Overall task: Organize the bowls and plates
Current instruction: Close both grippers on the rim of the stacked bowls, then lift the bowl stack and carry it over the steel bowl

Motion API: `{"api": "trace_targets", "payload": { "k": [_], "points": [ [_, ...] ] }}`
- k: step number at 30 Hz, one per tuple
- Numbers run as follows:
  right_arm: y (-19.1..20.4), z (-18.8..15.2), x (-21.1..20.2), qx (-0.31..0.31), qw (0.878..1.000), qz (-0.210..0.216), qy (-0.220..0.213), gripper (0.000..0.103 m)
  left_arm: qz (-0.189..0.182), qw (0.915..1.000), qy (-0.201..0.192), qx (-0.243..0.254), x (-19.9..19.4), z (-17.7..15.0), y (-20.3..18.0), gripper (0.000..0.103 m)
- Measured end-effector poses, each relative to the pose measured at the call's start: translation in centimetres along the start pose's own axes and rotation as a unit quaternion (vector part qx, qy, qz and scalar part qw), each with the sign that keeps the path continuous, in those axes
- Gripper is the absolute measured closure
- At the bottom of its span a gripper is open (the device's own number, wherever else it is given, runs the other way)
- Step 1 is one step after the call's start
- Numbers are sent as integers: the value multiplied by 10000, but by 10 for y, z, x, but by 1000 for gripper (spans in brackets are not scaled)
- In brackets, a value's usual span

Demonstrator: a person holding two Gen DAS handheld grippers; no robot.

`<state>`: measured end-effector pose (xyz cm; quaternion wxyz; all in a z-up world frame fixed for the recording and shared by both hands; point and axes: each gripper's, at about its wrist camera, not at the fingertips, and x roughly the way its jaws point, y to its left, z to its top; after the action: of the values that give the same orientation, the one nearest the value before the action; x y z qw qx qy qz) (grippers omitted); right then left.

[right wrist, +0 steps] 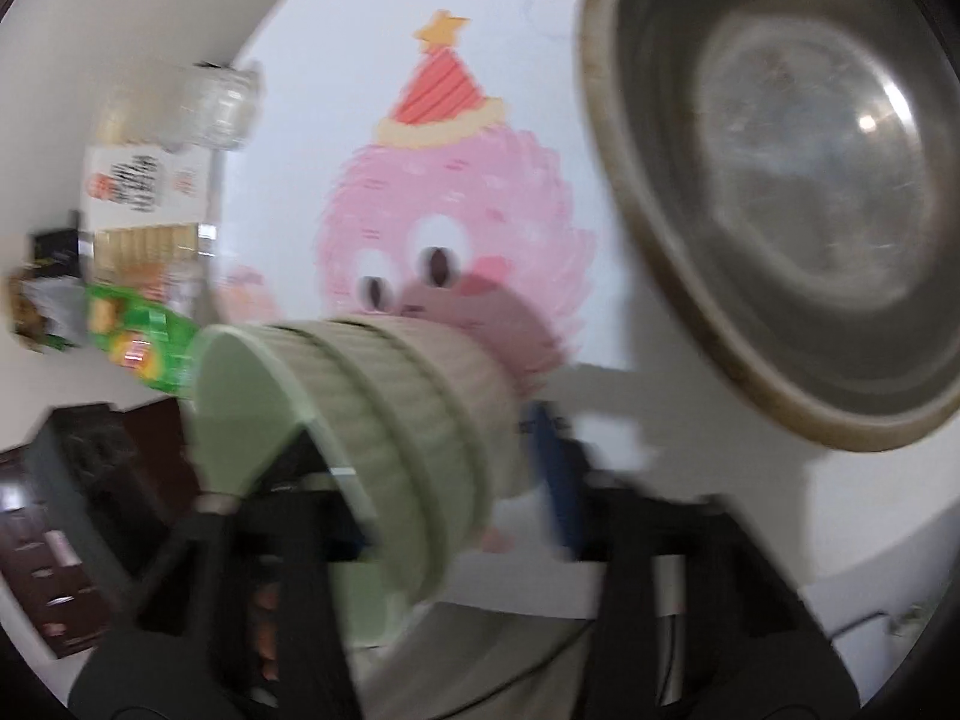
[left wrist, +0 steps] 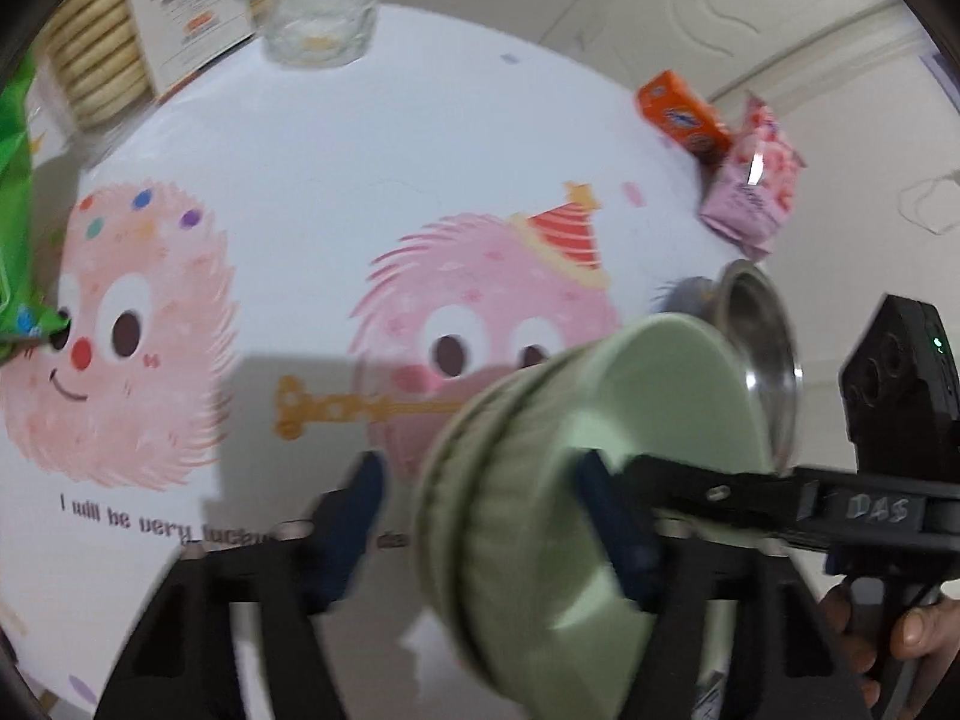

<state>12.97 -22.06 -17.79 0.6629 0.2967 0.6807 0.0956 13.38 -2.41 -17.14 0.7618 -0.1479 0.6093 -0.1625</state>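
- Table: round, white cloth printed with 2 pink fuzzy faces; carries everything below
- Steel bowl: largest vessel, empty, resting near the table's right edge, just beyond the green stack
- Green bowls: ribbed pale-green stack, apparently 3 nested, tipped on its side and held off the cloth, mouth toward the right gripper
- Right gripper: reaches in from the right, its 2 fingers pinching the stack's rim, 1 inside and 1 outside
- Left gripper: fingers spread wide to either side of the stack; no contact that I can make out through the blur
- Snack packets, glass, biscuit box: along the far rim, well apart from the work
- Step in hand, as judged: carrying the green stack for placing
- Next move calls for: righting the stack and setting it into or beside the steel bowl, grip kept firm since the rim hold looks shallow
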Motion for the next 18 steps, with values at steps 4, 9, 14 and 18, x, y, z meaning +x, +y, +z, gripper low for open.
{"api": "trace_targets", "payload": {
  "k": [4,9,14,18],
  "points": [
    [18,-2,-3,-473,9978,-465,-79,77,179,9997,34,179,-2,5,-7,52],
    [19,-1,-3,-667,9966,-486,27,76,293,9995,17,142,-8,6,-6,60],
    [21,-3,-1,-911,9945,-524,-16,77,315,9994,-7,108,-7,6,-5,61],
    [29,-4,-1,-1118,9908,-759,-25,80,419,9991,-76,6,-15,8,0,79]
  ]
}}
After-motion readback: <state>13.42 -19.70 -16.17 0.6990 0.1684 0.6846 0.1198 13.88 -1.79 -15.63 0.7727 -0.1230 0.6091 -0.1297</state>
